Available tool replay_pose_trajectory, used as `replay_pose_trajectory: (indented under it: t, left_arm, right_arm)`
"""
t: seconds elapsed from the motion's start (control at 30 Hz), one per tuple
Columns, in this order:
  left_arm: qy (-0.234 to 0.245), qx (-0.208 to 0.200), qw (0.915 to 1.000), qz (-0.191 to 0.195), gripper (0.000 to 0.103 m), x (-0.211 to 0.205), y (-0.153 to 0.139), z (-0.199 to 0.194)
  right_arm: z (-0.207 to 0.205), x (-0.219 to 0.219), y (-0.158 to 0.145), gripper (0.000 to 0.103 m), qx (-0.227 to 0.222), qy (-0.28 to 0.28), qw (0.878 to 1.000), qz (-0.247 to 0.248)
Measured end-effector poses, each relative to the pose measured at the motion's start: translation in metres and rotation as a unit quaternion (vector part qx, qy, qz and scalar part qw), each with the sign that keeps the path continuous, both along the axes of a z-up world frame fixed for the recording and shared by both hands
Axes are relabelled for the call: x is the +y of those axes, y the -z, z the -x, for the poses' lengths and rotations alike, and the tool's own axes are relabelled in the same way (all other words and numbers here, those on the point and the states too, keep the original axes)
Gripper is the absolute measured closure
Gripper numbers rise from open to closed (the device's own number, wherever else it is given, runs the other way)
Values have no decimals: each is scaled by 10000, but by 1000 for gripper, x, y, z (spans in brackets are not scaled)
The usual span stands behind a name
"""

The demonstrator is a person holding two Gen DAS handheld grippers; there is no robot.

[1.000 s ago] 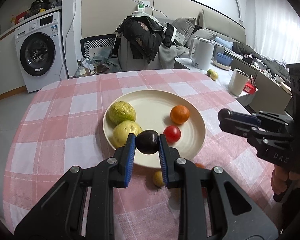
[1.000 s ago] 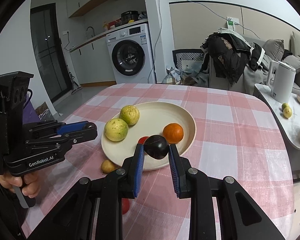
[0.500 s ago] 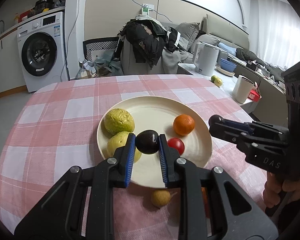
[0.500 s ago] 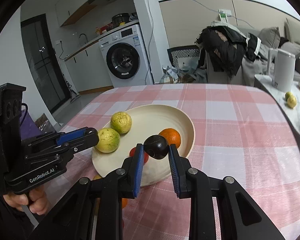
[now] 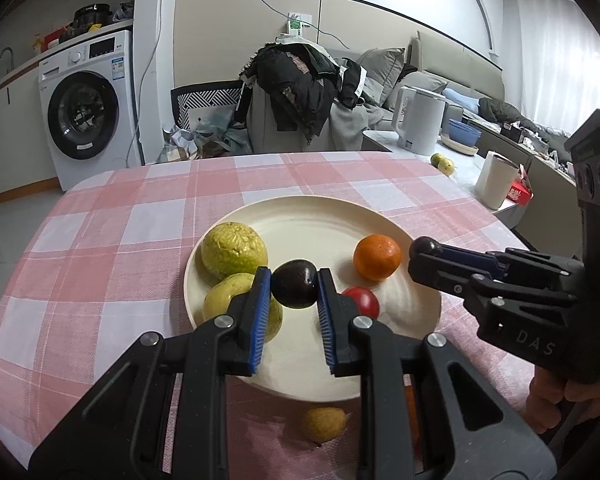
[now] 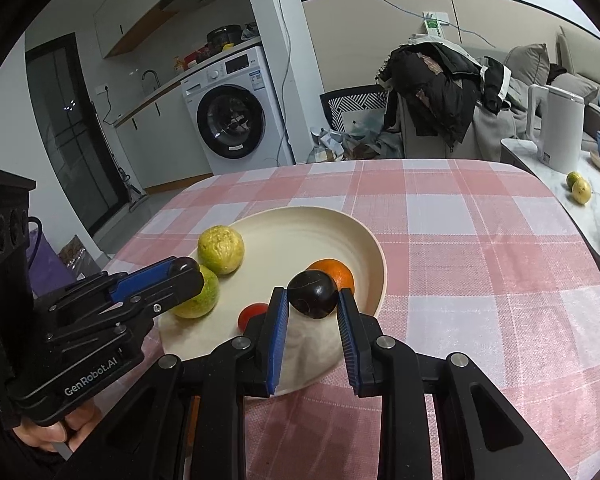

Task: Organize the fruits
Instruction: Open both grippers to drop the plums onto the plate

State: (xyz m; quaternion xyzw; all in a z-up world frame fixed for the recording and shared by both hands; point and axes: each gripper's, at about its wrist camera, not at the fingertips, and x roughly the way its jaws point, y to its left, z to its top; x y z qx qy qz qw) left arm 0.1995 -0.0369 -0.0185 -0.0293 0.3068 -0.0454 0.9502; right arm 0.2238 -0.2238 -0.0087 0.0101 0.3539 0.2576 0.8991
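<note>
A cream plate sits on the pink checked tablecloth. It holds two yellow-green fruits, an orange and a red tomato. My left gripper is shut on a dark plum just above the plate's near half. My right gripper is shut on a second dark plum over the plate's right rim, in front of the orange. Each gripper shows in the other's view: the right gripper from the right, the left gripper from the left.
A small yellow fruit lies on the cloth in front of the plate, with something orange partly hidden beside it. Off the table's right are a counter with a white kettle, two limes and a cup. A clothes-draped chair stands behind.
Both grippers have moved forward and down over the plate, each still shut on its dark plum. The small yellow fruit has slid lower in the left wrist view.
</note>
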Motion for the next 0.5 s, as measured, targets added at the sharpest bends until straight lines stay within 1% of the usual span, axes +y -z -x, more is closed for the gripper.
replay_pose_trajectory:
  t: [0.2, 0.23, 0.27, 0.3, 0.33, 0.37, 0.4, 0.47, 0.5]
  left_arm:
    - [-1, -26, 10000, 32, 82, 2, 0, 1]
    - [-19, -24, 10000, 30, 79, 2, 0, 1]
    - [-16, -17, 10000, 36, 74, 2, 0, 2]
    - [-10, -46, 10000, 38, 64, 2, 0, 2]
    - [-29, -70, 10000, 23, 56, 2, 0, 3]
    - [-67, -95, 9999, 9, 39, 3, -1, 4]
    - [-134, -139, 9998, -6, 26, 4, -1, 6]
    - [-230, -220, 9995, -17, 17, 6, -3, 10]
    - [-243, -233, 9994, -12, 17, 8, -3, 12]
  right_arm:
    - [-1, 2, 3, 77, 19, -13, 10000, 24]
    - [-1, 2, 4, 77, 21, -4, 10000, 40]
    - [-1, 2, 5, 74, 26, 15, 10000, 59]
    - [0, 1, 5, 73, 17, 33, 10000, 57]
    - [0, 0, 4, 71, 3, 42, 10000, 52]
    - [1, 0, 4, 68, -25, 61, 10000, 64]
    - [3, -1, 3, 67, -50, 76, 9999, 90]
    - [5, -2, 2, 64, -109, 117, 9998, 153]
    - [6, -2, 1, 63, -130, 127, 9997, 179]
